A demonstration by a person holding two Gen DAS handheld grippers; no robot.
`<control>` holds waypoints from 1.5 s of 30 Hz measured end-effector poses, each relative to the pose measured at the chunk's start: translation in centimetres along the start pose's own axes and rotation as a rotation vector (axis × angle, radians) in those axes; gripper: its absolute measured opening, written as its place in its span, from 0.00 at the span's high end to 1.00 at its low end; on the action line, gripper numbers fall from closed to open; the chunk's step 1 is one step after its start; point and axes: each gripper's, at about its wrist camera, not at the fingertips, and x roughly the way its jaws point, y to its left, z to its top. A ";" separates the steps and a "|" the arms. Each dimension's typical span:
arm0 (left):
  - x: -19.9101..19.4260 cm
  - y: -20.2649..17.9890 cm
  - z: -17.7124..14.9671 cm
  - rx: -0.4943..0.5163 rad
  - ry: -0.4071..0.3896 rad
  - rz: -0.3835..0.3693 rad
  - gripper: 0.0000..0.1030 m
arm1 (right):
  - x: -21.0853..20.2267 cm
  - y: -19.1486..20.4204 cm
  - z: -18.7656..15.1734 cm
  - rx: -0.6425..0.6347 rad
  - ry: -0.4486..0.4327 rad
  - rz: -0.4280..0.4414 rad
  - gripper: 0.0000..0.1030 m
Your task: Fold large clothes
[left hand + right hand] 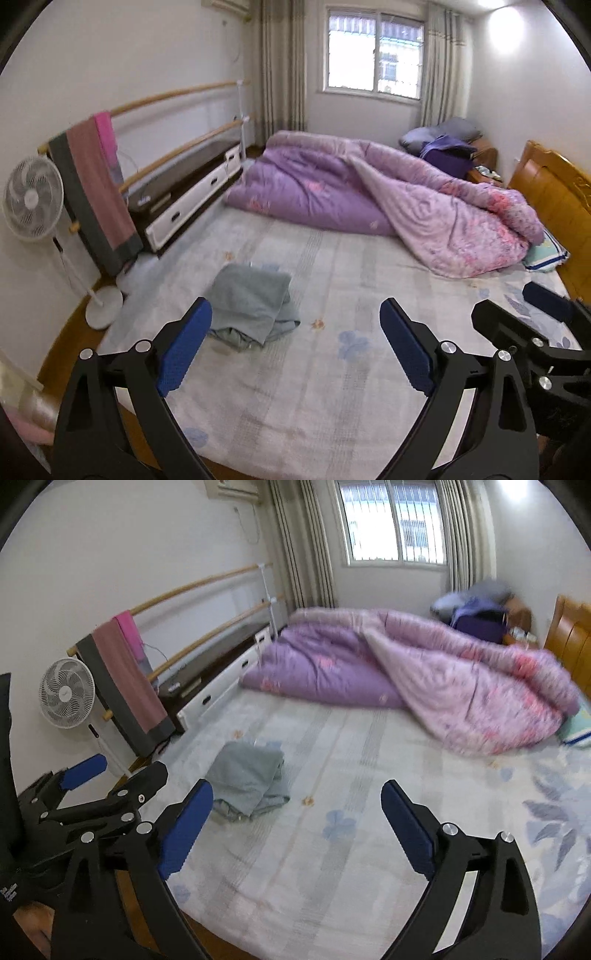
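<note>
Folded garment: a grey-green garment (251,306) lies in a soft, roughly folded bundle on the bed sheet, toward the bed's left edge, with a few loose layers spilling out at its near side
Left gripper: the left gripper (295,350) hangs above the sheet with its blue-padded fingers spread wide and nothing between them — the garment sits just beyond its left finger, not touched
Right gripper: the right gripper (297,830) is likewise spread wide and empty over bare sheet, with the garment off to its left and clear of the pads
Side by side: each gripper shows at the edge of the other's view, so the two are held close together
Bed sheet: the pale floral bed sheet (332,369) covers the mattress and lies mostly flat
Quilt: a purple and pink quilt (369,188) is heaped across the far half of the bed, well apart from the garment
Headboard: a wooden headboard (550,184) stands at the right
Left wall: a white standing fan (33,197) and a rail draped with towels (96,192) — pink, rose and dark grey, as far as the blur lets me tell
Far wall: a window (373,51) between curtains
</note>
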 end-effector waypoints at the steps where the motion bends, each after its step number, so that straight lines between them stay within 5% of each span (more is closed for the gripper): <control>1: -1.4 -0.1 0.2 0.004 -0.021 -0.007 0.10 | -1.4 0.3 0.1 0.005 -0.013 -0.006 0.13; 21: -26.0 4.7 -0.4 0.146 -0.186 -0.200 0.10 | -25.5 11.1 -3.2 0.098 -0.178 -0.163 0.08; 33: -32.1 6.9 0.3 0.130 -0.229 -0.202 0.09 | -30.5 14.3 -2.7 0.086 -0.218 -0.177 0.07; 45: -33.7 6.0 1.2 0.109 -0.267 -0.189 0.09 | -32.4 14.1 -1.9 0.069 -0.252 -0.181 0.07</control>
